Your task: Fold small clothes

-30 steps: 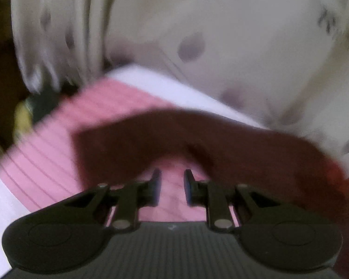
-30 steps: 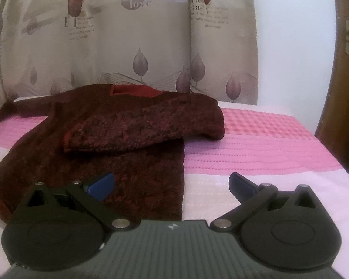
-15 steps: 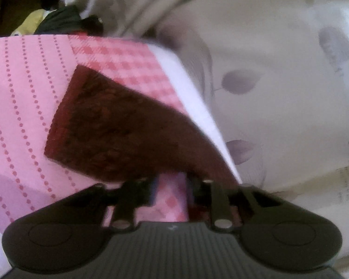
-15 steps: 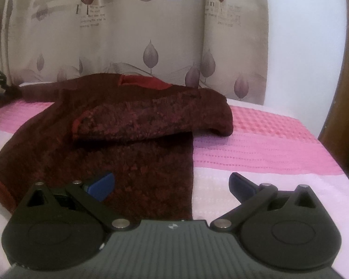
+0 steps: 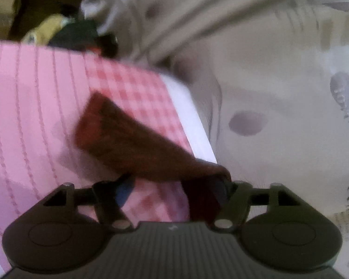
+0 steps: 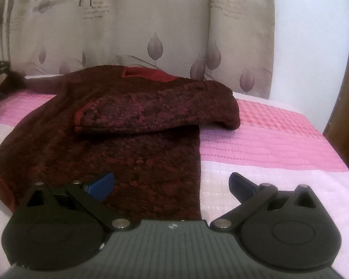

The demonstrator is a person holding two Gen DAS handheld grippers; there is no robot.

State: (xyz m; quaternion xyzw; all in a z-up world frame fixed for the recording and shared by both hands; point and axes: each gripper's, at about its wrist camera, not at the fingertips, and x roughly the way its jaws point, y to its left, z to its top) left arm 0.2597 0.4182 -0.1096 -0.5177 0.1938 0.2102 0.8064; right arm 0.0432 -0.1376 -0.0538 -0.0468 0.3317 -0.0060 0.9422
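A dark red knitted sweater [image 6: 118, 153] lies flat on the pink and white bed cover [image 6: 267, 144]. Its right sleeve [image 6: 156, 111] is folded across the chest. In the left wrist view the other sleeve [image 5: 132, 144] stretches over the cover [image 5: 35, 116] toward the bed's far edge. Its near end drapes over the right finger [image 5: 223, 186] of my left gripper [image 5: 174, 183]. The jaws there are opening, with the cloth loose between them. My right gripper [image 6: 171, 181] hangs open just above the sweater's lower right edge, holding nothing.
A pale curtain [image 6: 151, 23] with leaf prints hangs right behind the bed and fills the right of the left wrist view [image 5: 267, 93]. Dark clutter [image 6: 2, 76] sits off the bed's left end. A brown wooden frame [image 6: 346, 93] stands at the right.
The left gripper's jaws have spread wide from a narrow gap around the sleeve, and the hand has rolled and sunk toward the bed. The right gripper has stayed put.
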